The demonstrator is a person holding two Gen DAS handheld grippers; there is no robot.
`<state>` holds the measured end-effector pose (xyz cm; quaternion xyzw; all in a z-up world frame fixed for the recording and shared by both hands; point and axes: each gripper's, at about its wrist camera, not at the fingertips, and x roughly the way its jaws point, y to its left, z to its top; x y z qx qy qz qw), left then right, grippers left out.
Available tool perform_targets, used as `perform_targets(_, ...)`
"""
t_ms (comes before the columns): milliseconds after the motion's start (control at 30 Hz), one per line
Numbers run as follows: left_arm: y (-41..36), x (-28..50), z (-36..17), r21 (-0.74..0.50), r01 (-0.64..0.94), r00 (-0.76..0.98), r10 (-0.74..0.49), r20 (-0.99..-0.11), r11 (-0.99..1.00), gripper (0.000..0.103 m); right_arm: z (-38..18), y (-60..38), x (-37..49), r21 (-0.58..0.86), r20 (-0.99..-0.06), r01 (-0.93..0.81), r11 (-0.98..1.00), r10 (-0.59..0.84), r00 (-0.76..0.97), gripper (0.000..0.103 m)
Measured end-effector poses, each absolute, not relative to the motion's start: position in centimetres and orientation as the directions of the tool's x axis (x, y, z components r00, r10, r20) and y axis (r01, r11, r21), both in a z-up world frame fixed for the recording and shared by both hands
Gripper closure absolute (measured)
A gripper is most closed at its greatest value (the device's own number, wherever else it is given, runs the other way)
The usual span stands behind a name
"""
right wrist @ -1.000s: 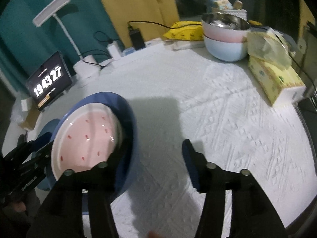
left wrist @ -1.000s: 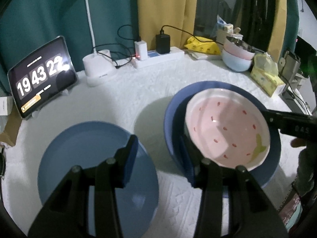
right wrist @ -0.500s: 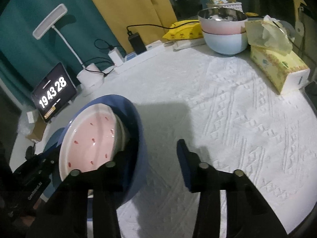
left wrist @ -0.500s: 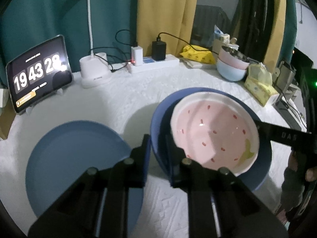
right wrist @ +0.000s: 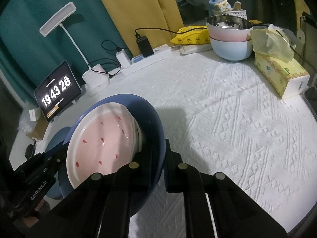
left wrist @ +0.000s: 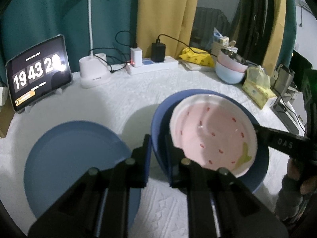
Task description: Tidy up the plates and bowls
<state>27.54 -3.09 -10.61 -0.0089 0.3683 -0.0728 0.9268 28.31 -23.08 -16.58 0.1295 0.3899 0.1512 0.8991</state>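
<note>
Covering table, white textured cloth (right wrist: 227, 119), teal and yellow curtains (left wrist: 168, 15) behind

Your left wrist camera looks along its fingers, angled down, from close at one side of the blue bowl (left wrist: 158, 117), with the tablet clock (left wrist: 38, 72) far off to its upper left. Your right wrist camera faces the same bowl (right wrist: 152, 123) from the opposite rim, equally close and angled down. Both views share the bowl, the clock (right wrist: 57, 92), the power strip (left wrist: 152, 67) and the stacked bowls (right wrist: 230, 37) beyond it.
</note>
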Motion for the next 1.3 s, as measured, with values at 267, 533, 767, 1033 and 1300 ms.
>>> perform_targets(267,-3.1,27.4,-10.4,-0.080,0.125,0.710,-0.145,-0.689,0.989,0.091,-16.3,-23.1,27.7,0.343,-0.673,-0.153,0.927,0.356,0.649,0.093)
perform_targets(533,-3.1,26.9,-9.8,-0.109,0.131,0.712,-0.170,-0.682,0.985,0.091,-15.5,-23.0,27.0,0.334,-0.667,-0.150,0.930,0.346,0.660,0.093)
perform_targets(767,-2.9,26.3,-9.0,-0.111,0.133,0.727,-0.172,-0.665,0.985,0.091,-14.4,-22.9,26.4,0.329,-0.652,-0.156,0.931,0.344,0.676,0.093)
perform_targets(1033,-2.3,25.5,-7.8,-0.110,0.132,0.744,-0.172,-0.646,0.985,0.091,-13.2,-22.3,25.7,0.323,-0.637,-0.167,0.932,0.344,0.690,0.093)
perform_targets(1300,-0.7,24.4,-7.2,-0.136,0.113,0.759,-0.174,-0.627,0.984,0.091,-12.1,-20.8,25.0,0.302,-0.629,-0.193,0.934,0.347,0.696,0.093)
